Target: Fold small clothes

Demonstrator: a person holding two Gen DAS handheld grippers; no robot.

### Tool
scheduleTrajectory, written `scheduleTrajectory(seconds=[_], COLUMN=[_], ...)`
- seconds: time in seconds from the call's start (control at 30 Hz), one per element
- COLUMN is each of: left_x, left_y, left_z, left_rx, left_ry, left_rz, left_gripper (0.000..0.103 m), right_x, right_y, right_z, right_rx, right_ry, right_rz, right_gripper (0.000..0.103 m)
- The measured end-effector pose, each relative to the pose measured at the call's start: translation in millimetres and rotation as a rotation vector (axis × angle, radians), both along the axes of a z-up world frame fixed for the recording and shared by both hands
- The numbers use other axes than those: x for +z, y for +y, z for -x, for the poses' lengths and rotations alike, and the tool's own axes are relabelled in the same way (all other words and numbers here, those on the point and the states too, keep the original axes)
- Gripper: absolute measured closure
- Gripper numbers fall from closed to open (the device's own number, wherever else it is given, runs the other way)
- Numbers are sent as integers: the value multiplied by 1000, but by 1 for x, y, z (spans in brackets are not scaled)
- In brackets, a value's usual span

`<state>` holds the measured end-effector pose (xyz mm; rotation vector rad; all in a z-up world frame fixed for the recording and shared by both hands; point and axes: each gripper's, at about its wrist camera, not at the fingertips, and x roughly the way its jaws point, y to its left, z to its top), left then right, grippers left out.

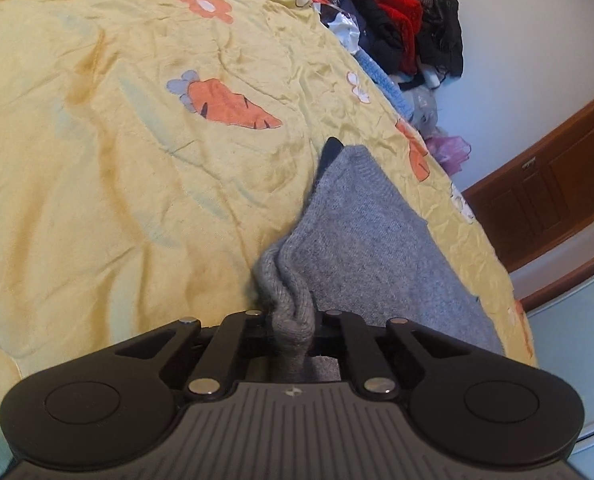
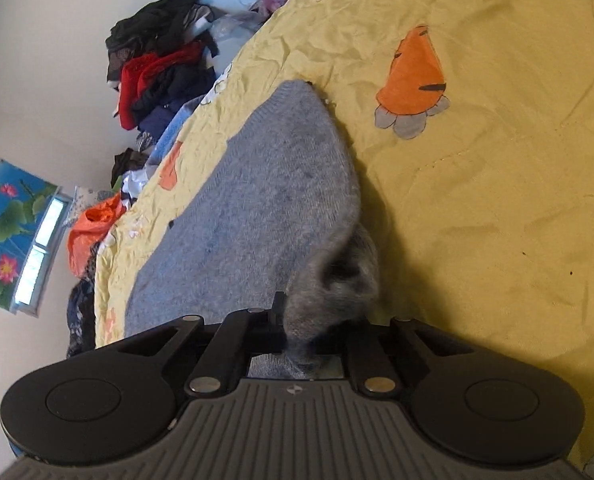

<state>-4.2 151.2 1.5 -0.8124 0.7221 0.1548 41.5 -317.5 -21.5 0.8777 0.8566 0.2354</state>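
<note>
A grey knitted garment lies on a yellow bedspread printed with carrots. In the left wrist view my left gripper is shut on a bunched grey edge of it, which rises in a twisted fold between the jaws. The garment also shows in the right wrist view, spread flat toward the bed's edge. My right gripper is shut on another bunched part of the garment, blurred, lifted off the bedspread. A dark bit of fabric peeks out at the garment's far corner.
A pile of red, black and blue clothes lies beyond the bed's far edge, also in the right wrist view. An orange bag and a purple item lie beside the bed. A brown wooden door stands at the right.
</note>
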Motion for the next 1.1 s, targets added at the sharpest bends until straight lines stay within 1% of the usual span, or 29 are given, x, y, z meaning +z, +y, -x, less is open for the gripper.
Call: scheduleTrajectory(seconds=[0.07, 0.2, 0.3, 0.37, 0.4, 0.43, 0.53, 0.6, 0.67, 0.7, 0.73, 0.77, 0.8, 0.83, 0.87, 0.9, 0.93, 0.97, 1.0, 1.03, 1.07, 1.1], left_x=[7, 35, 54, 61, 60, 56, 37, 24, 12, 7, 3, 1, -1, -2, -3, -4, -5, -4, -2, 0, 2, 4], left_y=[3, 10, 10, 10, 11, 14, 20, 23, 26, 27, 29, 30, 31, 32, 33, 33, 31, 28, 22, 16, 9, 4], left_z=[1, 17, 34, 47, 53, 58, 69, 74, 76, 75, 74, 73, 73, 74, 74, 75, 76, 78, 76, 74, 71, 69], left_rx=[-8, -42, -88, -112, -114, -115, -105, -117, -122, -113, -99, -87, -78, -68, -56, -44, -33, -20, -5, 6, 7, 4], left_ry=[-14, -99, -134, -144, -132, -118, -56, -18, 7, 19, 38, 51, 46, 42, 29, 5, -27, -56, -68, -67, -73, -78], left_rz=[20, 74, 69, 26, 18, 27, 28, 43, 43, 56, 80, 101, 119, 138, 169, 205, 241, 272, 277, 250, 209, 169], left_gripper=[97, 97, 97, 97, 97, 97, 97, 97, 95, 92, 86, 86, 84, 78, 73, 55, 32, 23, 16, 16, 16, 17], right_x=[11, 40, 56, 58, 56, 53, 36, 24, 13, 8, 6, 4, 3, 4, 4, 3, 3, 1, -1, -4, -6, -10], right_y=[-3, -14, -19, -24, -28, -30, -33, -32, -37, -40, -41, -41, -43, -44, -45, -44, -43, -40, -37, -34, -30, -26], right_z=[-1, 1, 12, 23, 28, 34, 53, 63, 70, 71, 72, 70, 71, 71, 69, 66, 63, 60, 55, 50, 46, 41], right_rx=[10, 56, 101, 114, 112, 114, 115, 115, 89, 64, 43, 40, 44, 39, 35, 35, 29, 19, 15, 6, -4, -5], right_ry=[-30, -94, -127, -121, -110, -99, -32, 4, 11, 18, 40, 59, 38, 28, 19, 15, 6, -5, -14, -19, -24, -19], right_rz=[-20, -79, -88, -100, -106, -113, -142, -122, -95, -81, -46, -20, -40, -56, -76, -98, -117, -133, -156, -173, -179, -190], right_gripper=[90, 91, 91, 91, 91, 91, 91, 91, 90, 86, 82, 68, 60, 53, 42, 33, 30, 29, 29, 31, 41, 63])
